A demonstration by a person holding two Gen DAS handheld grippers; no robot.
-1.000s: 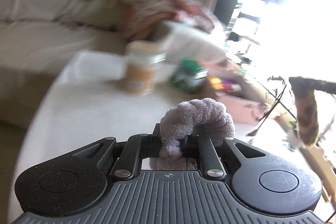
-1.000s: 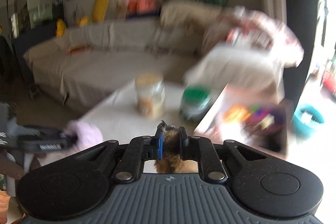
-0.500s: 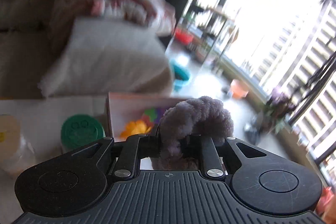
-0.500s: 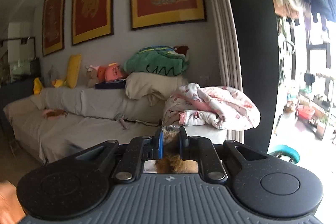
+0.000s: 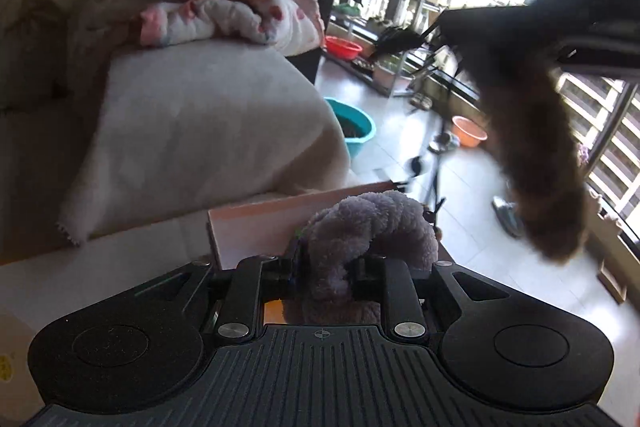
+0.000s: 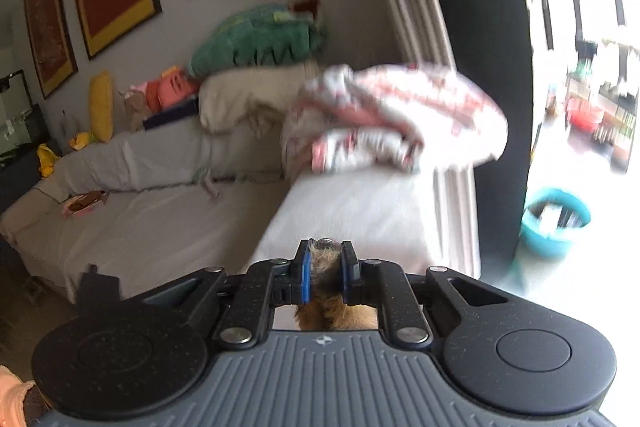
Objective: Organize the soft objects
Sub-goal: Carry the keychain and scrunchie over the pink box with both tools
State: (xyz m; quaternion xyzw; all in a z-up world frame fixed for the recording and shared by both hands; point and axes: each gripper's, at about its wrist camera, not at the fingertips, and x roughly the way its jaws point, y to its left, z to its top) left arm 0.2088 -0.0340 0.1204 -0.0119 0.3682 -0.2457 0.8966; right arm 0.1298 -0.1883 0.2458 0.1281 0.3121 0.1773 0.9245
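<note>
A lilac fluffy plush [image 5: 372, 223] curls up out of my left gripper [image 5: 328, 261], whose jaws are shut on it. Behind it stands the wall of a pink box [image 5: 256, 227] on the white table [image 5: 100, 267]. In the right wrist view my right gripper [image 6: 326, 253] is shut on a brown furry toy [image 6: 336, 315], pinched between blue pads [image 6: 305, 275]. The left wrist view shows that same brown toy [image 5: 536, 163] hanging long and blurred from the right gripper at the upper right, above the floor.
A sofa arm under a white cover [image 5: 200, 131] carries a floral blanket [image 5: 208, 3]. A teal basin [image 5: 354, 131] and an orange basin [image 5: 468, 131] stand on the tiled floor. A green plush [image 6: 256, 43] and other toys line the sofa back.
Both views have swung right, from the table with its jars to the sofa arm and the balcony. The right gripper with the brown toy has come into the left view at the upper right.
</note>
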